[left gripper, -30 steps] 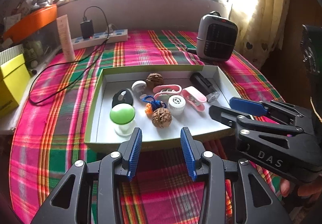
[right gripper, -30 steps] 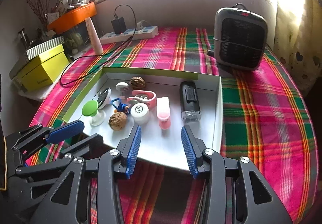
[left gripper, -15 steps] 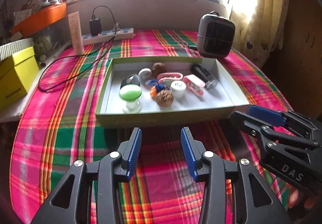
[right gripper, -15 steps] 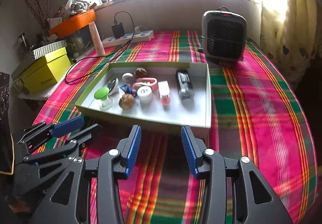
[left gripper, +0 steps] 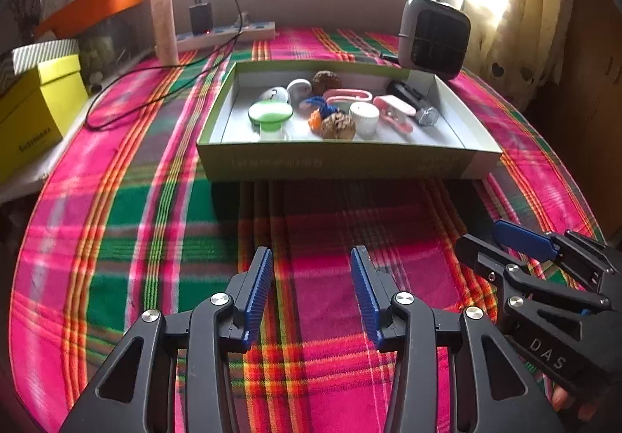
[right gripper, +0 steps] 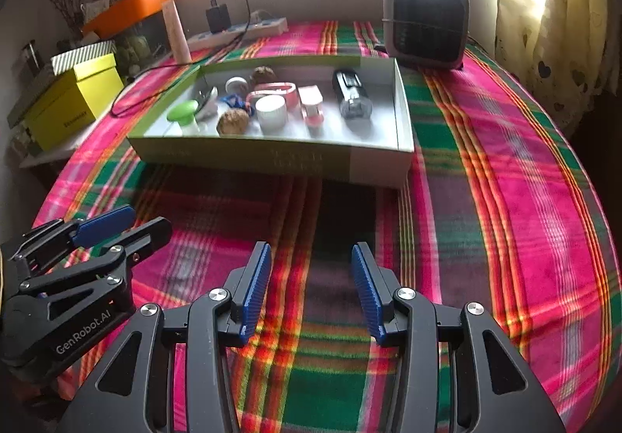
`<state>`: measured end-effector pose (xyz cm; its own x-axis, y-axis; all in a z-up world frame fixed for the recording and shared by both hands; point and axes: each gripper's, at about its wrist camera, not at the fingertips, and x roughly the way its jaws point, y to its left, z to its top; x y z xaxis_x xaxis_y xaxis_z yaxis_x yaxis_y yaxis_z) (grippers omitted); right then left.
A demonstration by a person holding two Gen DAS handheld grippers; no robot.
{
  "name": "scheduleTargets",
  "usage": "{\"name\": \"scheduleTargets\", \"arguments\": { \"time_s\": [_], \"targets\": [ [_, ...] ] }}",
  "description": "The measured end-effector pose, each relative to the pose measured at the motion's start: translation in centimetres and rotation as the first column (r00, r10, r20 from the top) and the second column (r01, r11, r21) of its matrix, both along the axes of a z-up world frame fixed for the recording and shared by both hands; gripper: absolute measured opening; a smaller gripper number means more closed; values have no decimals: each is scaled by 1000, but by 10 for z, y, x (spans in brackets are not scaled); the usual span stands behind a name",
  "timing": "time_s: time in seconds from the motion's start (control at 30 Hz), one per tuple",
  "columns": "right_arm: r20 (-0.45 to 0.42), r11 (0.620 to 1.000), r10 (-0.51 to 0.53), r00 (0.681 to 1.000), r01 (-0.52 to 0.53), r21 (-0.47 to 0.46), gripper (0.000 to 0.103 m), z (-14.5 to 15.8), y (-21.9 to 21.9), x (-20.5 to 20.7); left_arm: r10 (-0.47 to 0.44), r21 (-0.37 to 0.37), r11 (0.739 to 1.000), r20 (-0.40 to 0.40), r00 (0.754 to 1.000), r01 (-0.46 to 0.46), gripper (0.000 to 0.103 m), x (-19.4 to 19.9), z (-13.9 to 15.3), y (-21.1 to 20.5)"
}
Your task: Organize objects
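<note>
On the plaid tablecloth (left gripper: 116, 199), well short of the box (left gripper: 342, 162), the left gripper (left gripper: 311, 279) and the right gripper (right gripper: 309, 275) stand side by side. Both have jaws parted, just now widening, with nothing between them; neither touches the box.

Risk, as judged: the items lie crowded at the box's left and middle, several touching. A reach for one could nudge or drag its neighbours, and the walnuts would likely roll. The near wall of the box could also catch a low approach.

Contents, left to right: green-capped mushroom piece (left gripper: 270, 116), grey-and-white oval item (left gripper: 274, 95), white round piece (left gripper: 299, 86), blue cord with orange bead (left gripper: 317, 110), two walnuts (left gripper: 338, 125), white cap (left gripper: 364, 116), pink loop (left gripper: 348, 95), pink clip (left gripper: 394, 112), black torch (left gripper: 412, 102).
</note>
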<state>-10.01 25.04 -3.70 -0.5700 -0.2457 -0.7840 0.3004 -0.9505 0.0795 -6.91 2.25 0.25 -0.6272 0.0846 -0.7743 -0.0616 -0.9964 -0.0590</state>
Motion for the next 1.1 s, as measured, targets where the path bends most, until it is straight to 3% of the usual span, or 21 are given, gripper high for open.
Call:
{"name": "scheduleTargets", "arguments": {
  "time_s": [0.13, 0.43, 0.6, 1.1],
  "targets": [
    [-20, 999, -5, 1000, 5, 33, 45, -1, -1, 6, 2, -28, 1000, -11, 1000, -2, 41, 4, -4, 5],
    [-52, 997, -36, 998, 40, 67, 46, -2, 0, 12, 15, -17, 1000, -30, 999, -16, 47, 7, -4, 6],
    [-60, 996, -64, 996, 68, 61, 58, -3, 4, 11, 13, -8, 1000, -31, 999, -13, 52, 7, -4, 6],
    [-63, 996, -64, 996, 68, 62, 58, -2, 3, 11, 26, -53, 998, -31, 999, -27, 55, 10, -6, 13]
  ]
}}
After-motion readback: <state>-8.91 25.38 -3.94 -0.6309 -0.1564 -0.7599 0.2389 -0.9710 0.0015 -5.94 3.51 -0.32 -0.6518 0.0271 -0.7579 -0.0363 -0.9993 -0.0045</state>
